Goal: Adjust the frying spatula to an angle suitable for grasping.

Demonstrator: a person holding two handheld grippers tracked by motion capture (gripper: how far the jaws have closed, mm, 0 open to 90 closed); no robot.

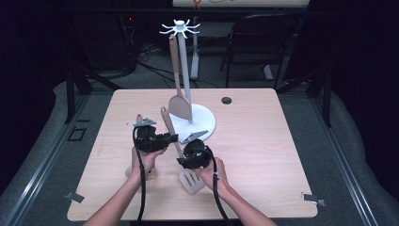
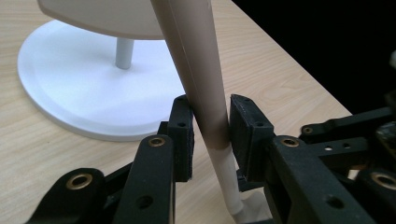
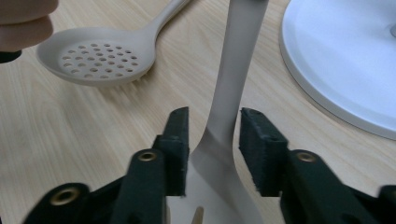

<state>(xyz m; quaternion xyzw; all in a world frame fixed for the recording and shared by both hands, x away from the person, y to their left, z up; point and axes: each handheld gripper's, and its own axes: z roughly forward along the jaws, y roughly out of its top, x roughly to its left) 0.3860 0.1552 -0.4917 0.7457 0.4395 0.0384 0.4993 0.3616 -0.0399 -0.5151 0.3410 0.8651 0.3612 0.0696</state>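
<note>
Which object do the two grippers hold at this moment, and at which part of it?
Both jaw pairs straddle one slotted spatula. The left gripper is at its handle, jaws touching it. The right gripper is at the neck above the blade; a firm grip cannot be told.

Layout around the stand base [image 1: 204, 120]

On the table [image 1: 263, 141], a spatula [image 1: 180, 106] hangs over the stand base. Just before the base, the slotted turner [image 1: 190, 181] slants between the left gripper [image 1: 173, 138] and right gripper [image 1: 184, 162]. The perforated spoon [image 3: 98, 58] lies left of the base.
</note>
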